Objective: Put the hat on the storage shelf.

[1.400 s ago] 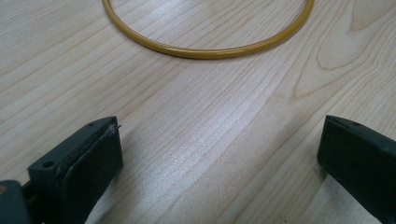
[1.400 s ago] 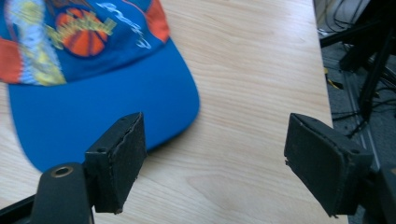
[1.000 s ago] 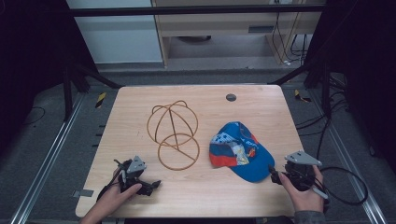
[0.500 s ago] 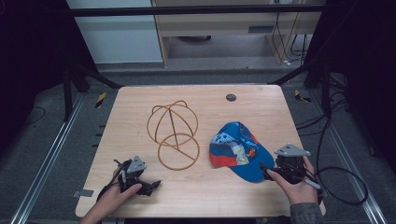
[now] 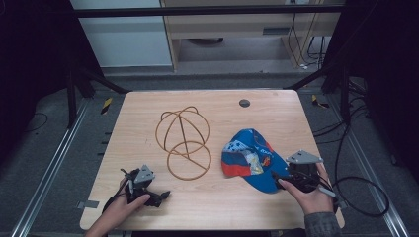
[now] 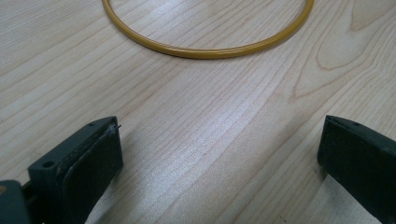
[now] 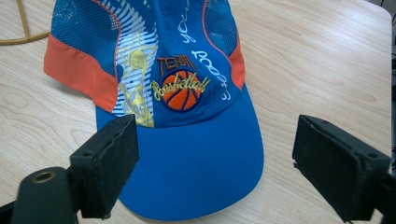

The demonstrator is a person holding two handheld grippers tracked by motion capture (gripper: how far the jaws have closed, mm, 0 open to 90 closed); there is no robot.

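beside right gripper [image 5: 282, 180], cap [image 5: 249, 157]; fingers spread around brim.

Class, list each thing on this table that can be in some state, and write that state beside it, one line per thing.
Cap: lying flat on the table, not held, brim between the right gripper's fingers.
Wire stand: on the table, bare, nothing on it.
Left gripper: open, low over bare wood.
Right gripper: open, at the cap's brim.
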